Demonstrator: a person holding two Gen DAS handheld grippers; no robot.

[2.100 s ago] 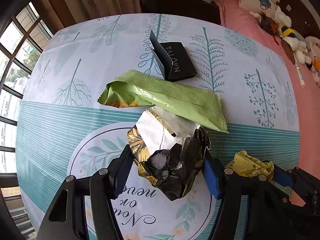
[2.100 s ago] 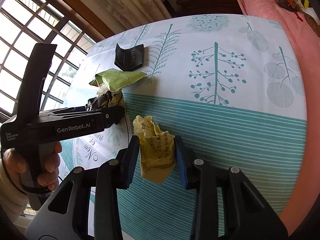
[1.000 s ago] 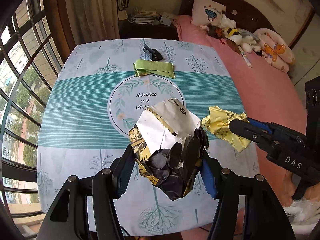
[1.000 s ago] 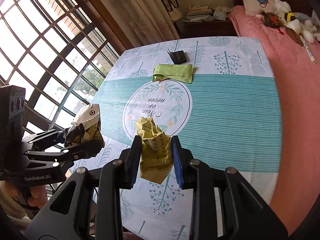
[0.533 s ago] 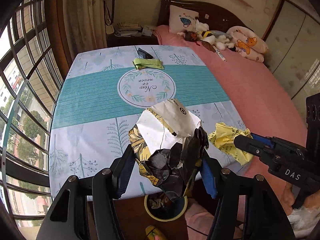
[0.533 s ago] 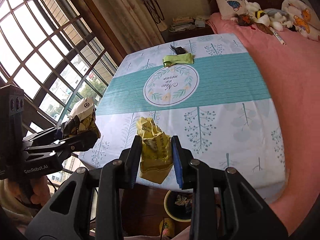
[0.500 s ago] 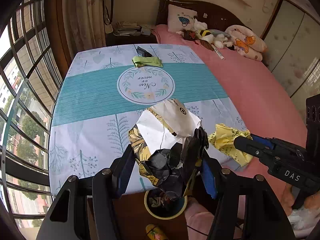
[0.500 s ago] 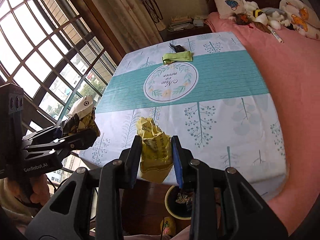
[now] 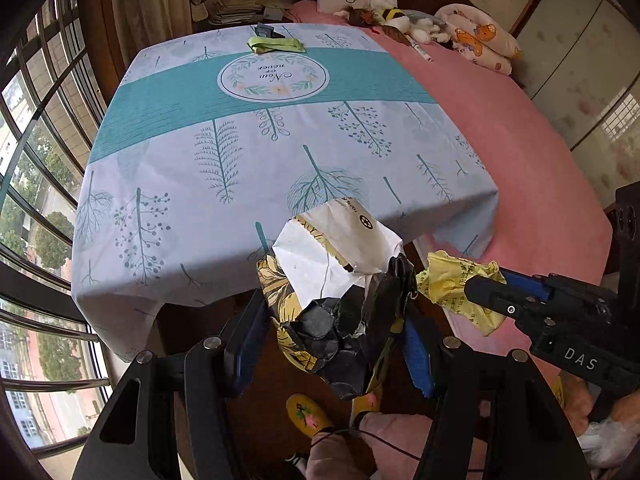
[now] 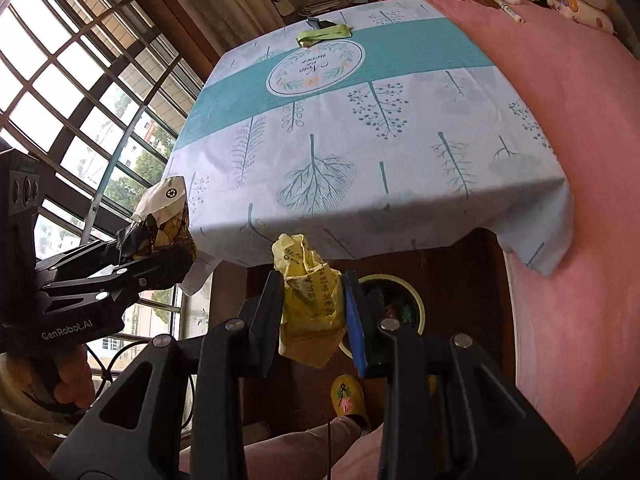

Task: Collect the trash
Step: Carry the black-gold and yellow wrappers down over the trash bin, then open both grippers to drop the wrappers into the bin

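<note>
Right gripper (image 10: 312,308): jaws clamped on a crumpled yellow wrapper (image 10: 310,300), which stands roughly upright between the pads and pokes out above and below them. Directly beyond and below its right finger lies the bin (image 10: 414,300), a round, pale-rimmed pot on the dark floor under the table's near edge; only part of the rim and some litter inside are visible past the finger. The wrapper thus hangs just short of the bin mouth, slightly to its left in this view.

Left gripper (image 9: 334,336): jaws closed on a crumpled bag (image 9: 340,280), black and floral below, white above, its long axis running up and away from the fingers. From this view the bin is hidden behind the bag, so their relation cannot be read here. In the right wrist view the left gripper (image 10: 156,264) sits well left of the bin, so the right hand is judged the nearer.

Outward: the table (image 9: 168,184) carries a green packet (image 9: 276,44) and a dark box (image 9: 266,31) at its far edge, still uncollected. A yellow slipper (image 10: 346,396) rests near the bin.
</note>
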